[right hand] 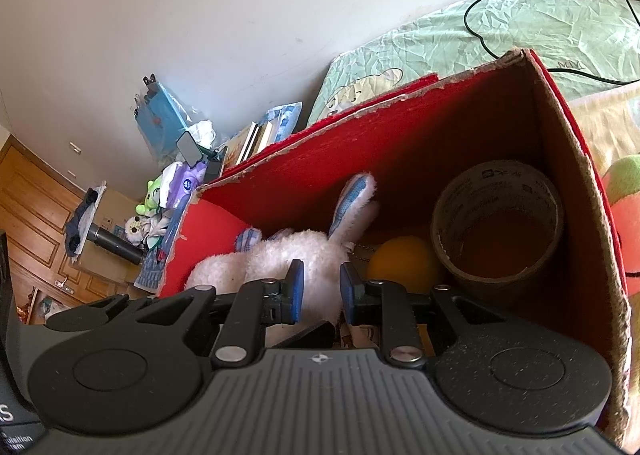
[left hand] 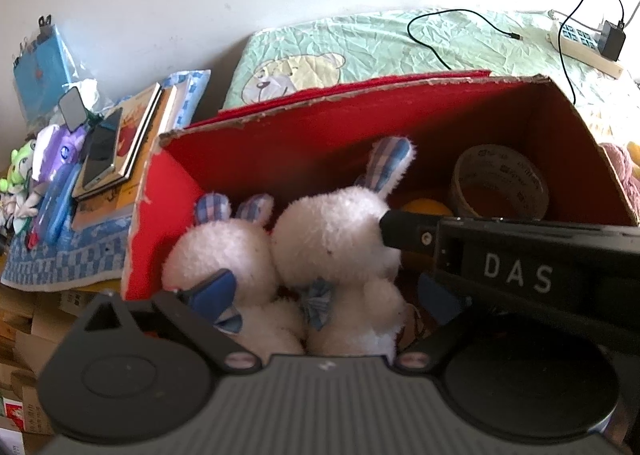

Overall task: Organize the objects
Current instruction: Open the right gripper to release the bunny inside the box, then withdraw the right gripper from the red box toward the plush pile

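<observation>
The red box (left hand: 360, 135) on the bed holds two white plush bunnies (left hand: 280, 251); a tape roll (left hand: 500, 183) and a yellow ball (right hand: 404, 263) lie beside them. The left hand-held gripper (left hand: 332, 303) gapes wide around the bunnies; the right hand-held gripper (right hand: 320, 291) is narrow, holding nothing.

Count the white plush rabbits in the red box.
2. One rabbit sits by the box's left wall; the other rabbit leans against its right side, beside the tape roll. More could be hidden underneath.

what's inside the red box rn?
Inside the red box: two white plush rabbits side by side, a tape roll in the far right corner, and an orange ball beside it. The box floor near the grippers is mostly hidden.
</observation>
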